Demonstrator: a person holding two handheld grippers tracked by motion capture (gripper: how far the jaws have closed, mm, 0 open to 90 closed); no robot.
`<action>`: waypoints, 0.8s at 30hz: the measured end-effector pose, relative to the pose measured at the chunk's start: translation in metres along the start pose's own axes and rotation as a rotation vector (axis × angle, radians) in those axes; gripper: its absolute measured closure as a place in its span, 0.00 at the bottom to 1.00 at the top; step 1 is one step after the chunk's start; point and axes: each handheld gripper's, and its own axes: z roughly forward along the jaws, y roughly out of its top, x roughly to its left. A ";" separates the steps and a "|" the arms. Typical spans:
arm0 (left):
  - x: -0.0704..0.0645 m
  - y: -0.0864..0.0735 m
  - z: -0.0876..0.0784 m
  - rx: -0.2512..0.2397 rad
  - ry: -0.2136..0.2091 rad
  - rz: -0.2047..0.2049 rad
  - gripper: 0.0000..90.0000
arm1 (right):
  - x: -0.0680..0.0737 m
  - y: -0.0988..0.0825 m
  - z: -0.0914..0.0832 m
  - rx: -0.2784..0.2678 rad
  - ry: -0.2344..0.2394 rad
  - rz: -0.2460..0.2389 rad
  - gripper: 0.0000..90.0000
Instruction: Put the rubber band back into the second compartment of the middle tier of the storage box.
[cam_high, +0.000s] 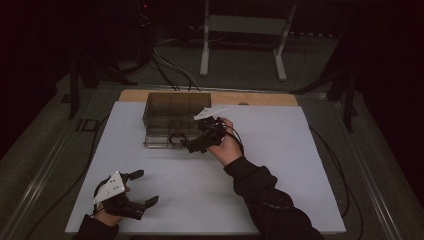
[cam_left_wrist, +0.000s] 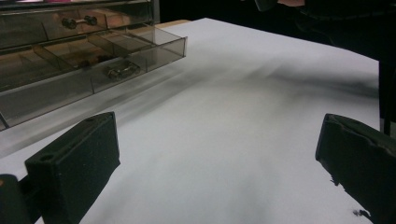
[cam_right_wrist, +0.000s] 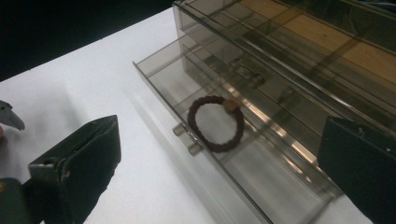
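two grippers are over a white table (cam_high: 280, 165). the right gripper (cam_high: 197, 140) is up by a clear plastic box (cam_high: 170, 117) with drawers, at the far side of the table. its jaws are spread wide and hold nothing. the bottom drawer (cam_right_wrist: 205, 140) of the box is pulled out. a dark hair tie (cam_right_wrist: 216, 123) with a small tan bead lies flat inside that drawer, close to the front wall and just behind the little drawer handle (cam_right_wrist: 187, 140). in the right gripper view the hair tie sits between the two jaws but farther off, not touching them. the left gripper (cam_high: 135, 192) is at the near left corner of the table, well apart from the box. its jaws are spread wide too, with only bare table between them.
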 end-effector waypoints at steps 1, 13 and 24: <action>0.000 0.000 0.000 0.003 0.002 0.003 0.00 | -0.001 -0.001 -0.003 -0.003 -0.002 0.001 0.00; -0.001 0.000 0.000 0.002 0.003 0.003 0.00 | -0.013 -0.022 -0.034 -0.050 -0.040 -0.015 0.00; -0.001 0.000 0.000 0.003 0.004 0.005 0.01 | -0.027 -0.052 -0.060 -0.094 -0.063 0.014 0.00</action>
